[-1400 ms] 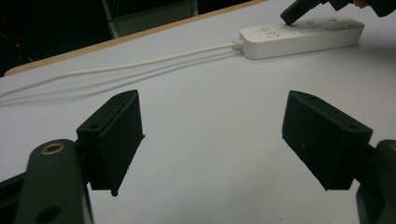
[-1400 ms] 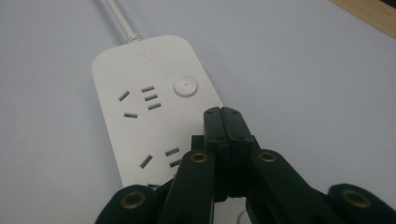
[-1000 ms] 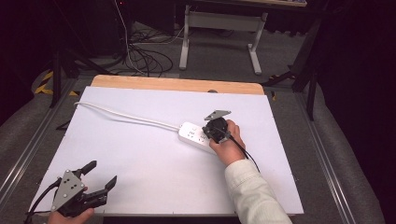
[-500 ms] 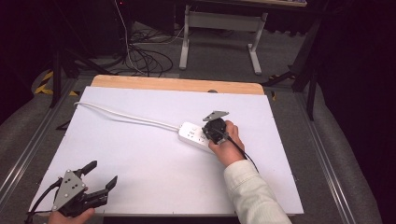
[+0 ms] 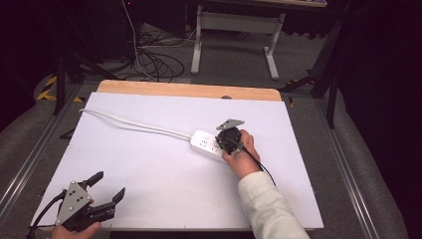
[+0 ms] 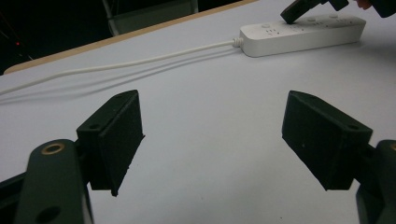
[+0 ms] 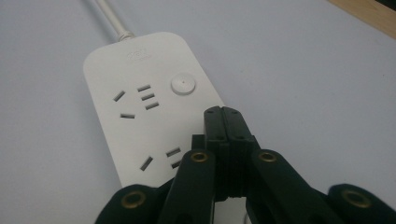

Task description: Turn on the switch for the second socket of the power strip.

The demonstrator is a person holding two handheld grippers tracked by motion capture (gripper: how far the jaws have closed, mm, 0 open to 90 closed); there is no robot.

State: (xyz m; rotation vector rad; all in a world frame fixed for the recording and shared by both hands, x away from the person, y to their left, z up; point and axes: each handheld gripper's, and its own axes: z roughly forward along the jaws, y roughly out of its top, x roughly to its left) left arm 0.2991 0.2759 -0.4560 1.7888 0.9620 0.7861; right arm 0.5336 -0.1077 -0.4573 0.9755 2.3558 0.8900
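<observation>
Power strip: white power strip [image 5: 213, 145] lying flat a bit right of centre on the white table [image 5: 149, 174], its cord [image 5: 134, 124] trailing off to the far left corner. Round button [image 7: 182, 85] sits near the cord end, sockets next to it.

Right gripper: the right gripper [image 7: 225, 122] has its jaws pressed together with nothing between them — tips poised over the strip's top face, just short of the button. Touching the plastic or a hair above it? Can't tell from these shots.

Left gripper: the left gripper [image 6: 212, 140] is parked at the near left corner, jaws spread wide, holding nothing, well apart from the strip.

Step in hand: looks to me like lining up to poke the switch with the closed tips.

Next move: I'd guess a small nudge forward toward the cord end, then a straight push down on the button. The tip is narrow and the strip isn't held — so an off-centre press could slide or tilt it. The idle gripper could brace it.
</observation>
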